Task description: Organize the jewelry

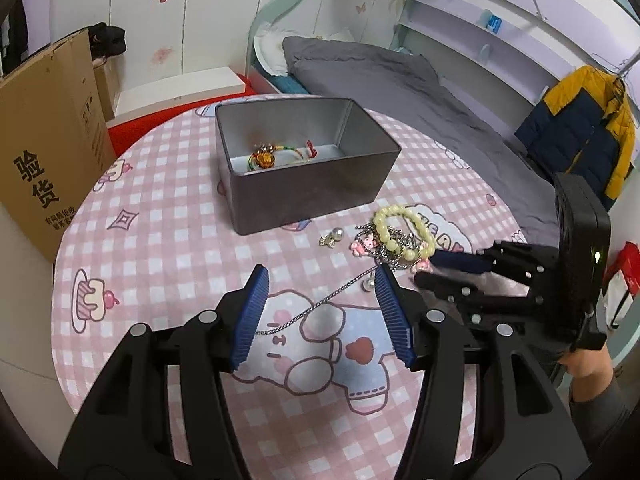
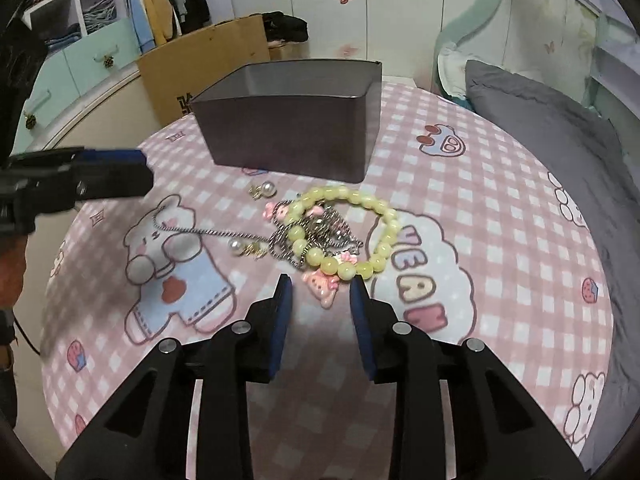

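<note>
A: Hovering just short of the jewelry pile, the right claw stands partly open with nothing between its pads; the pink charm lies right at its tips, on the near side of the pile from the grey tin.

B: And the left claw?

A: Wider, also empty. The silver chain runs across the gap between its fingers without touching them. Its long axis trails away from the pile, roughly along the tin's long front wall.

B: Which hand is nearer the pale bead bracelet?

A: The right one, by its own view. The bracelet lies flat on the desk, in front of the tin and close to it, tangled over the chain's bunched end. Its oval runs about parallel to the tin's front wall.

B: So the coming move?

A: Probably a short reach forward toward the tin. One piece, a red-and-gold cord bracelet, already sits inside the tin. Two pearl earrings lie between pile and tin.
</note>
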`<state>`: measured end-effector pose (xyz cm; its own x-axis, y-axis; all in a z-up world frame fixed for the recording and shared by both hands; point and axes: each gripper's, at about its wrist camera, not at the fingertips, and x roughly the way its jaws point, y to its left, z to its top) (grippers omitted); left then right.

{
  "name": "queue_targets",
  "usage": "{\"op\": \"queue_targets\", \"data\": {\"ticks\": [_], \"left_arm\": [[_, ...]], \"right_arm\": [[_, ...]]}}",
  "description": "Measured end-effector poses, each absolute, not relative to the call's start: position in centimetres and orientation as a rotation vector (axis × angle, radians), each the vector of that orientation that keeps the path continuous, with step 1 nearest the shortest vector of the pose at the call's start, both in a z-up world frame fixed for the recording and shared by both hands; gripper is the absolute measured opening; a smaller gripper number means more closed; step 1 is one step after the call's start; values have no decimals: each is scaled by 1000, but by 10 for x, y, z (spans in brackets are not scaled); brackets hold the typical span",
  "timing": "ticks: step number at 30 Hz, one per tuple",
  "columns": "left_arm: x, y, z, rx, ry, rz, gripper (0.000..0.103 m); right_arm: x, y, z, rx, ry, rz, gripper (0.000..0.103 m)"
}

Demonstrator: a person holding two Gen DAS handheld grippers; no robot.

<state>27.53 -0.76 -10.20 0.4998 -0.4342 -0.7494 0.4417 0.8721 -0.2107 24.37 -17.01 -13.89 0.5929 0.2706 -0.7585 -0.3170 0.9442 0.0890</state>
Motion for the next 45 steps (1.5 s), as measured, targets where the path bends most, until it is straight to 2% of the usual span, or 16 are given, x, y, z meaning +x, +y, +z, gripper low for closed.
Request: {"op": "queue_targets", "data": {"ticks": [7, 10, 18, 26, 38, 39, 40, 45], "left_arm": [[281, -7, -110, -8, 925, -530, 56], [282, -7, -110, -13, 923, -530, 56], [282, -7, -115, -31, 933, -550, 56], [273, -22, -117, -3, 935, -604, 56], [256, -78, -139, 235, 870, -600, 55], [257, -81, -141, 249, 870, -595, 49], [259, -82, -143, 255, 877, -594, 36], [262, -85, -146, 270, 890, -602, 20]], "right_arm": [[256, -171, -138, -63, 869, 346, 31], [256, -167, -137, -116, 866, 330, 19], [234, -192, -127, -112, 878, 352, 19], [205, -217, -92, -96, 797, 341, 19], [210, -215, -99, -48, 804, 381, 19], [210, -214, -99, -47, 804, 384, 19], [210, -214, -99, -46, 804, 385, 19], [213, -212, -98, -36, 801, 398, 19]]}}
